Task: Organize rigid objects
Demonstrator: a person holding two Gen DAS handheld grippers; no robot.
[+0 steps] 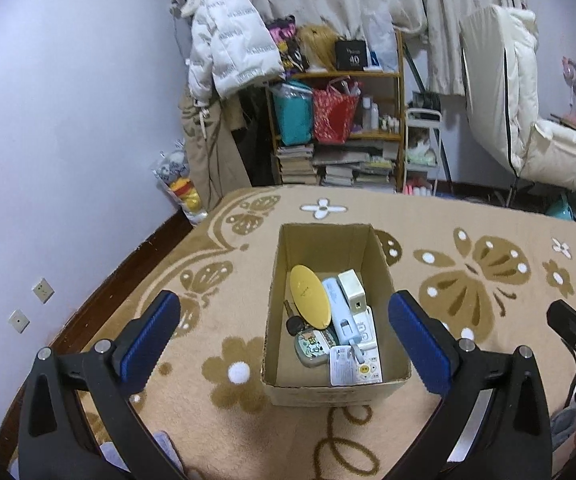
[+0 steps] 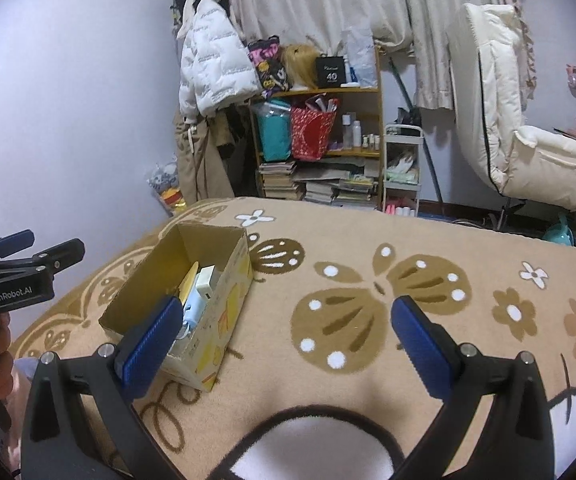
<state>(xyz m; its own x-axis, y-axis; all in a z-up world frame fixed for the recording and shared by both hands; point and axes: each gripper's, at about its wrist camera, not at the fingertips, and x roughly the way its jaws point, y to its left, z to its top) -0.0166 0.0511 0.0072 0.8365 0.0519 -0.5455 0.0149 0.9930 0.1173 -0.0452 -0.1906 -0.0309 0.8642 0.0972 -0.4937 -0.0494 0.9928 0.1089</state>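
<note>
An open cardboard box (image 1: 284,256) (image 2: 232,320) stands on a tan flowered blanket. Inside it lie a yellow oval disc (image 1: 309,297), a pale blue device (image 1: 341,312), a white adapter block (image 1: 352,287), a black key (image 1: 293,322), a small illustrated tin (image 1: 315,343) and a printed card (image 1: 354,365). My left gripper (image 1: 284,332) hangs open above the near end of the box, nothing between its blue pads. To the right of the box, my right gripper (image 2: 286,340) is open over bare blanket. Each gripper shows at the edge of the other's view.
The blanket (image 2: 408,280) stretches free to the right of the box. Behind it stand a cluttered wooden shelf (image 1: 340,120) with books, a hung white jacket (image 1: 228,48), a small white cart (image 1: 422,148) and a cream chair (image 1: 528,112). A hand (image 2: 2,376) holds the left gripper's handle.
</note>
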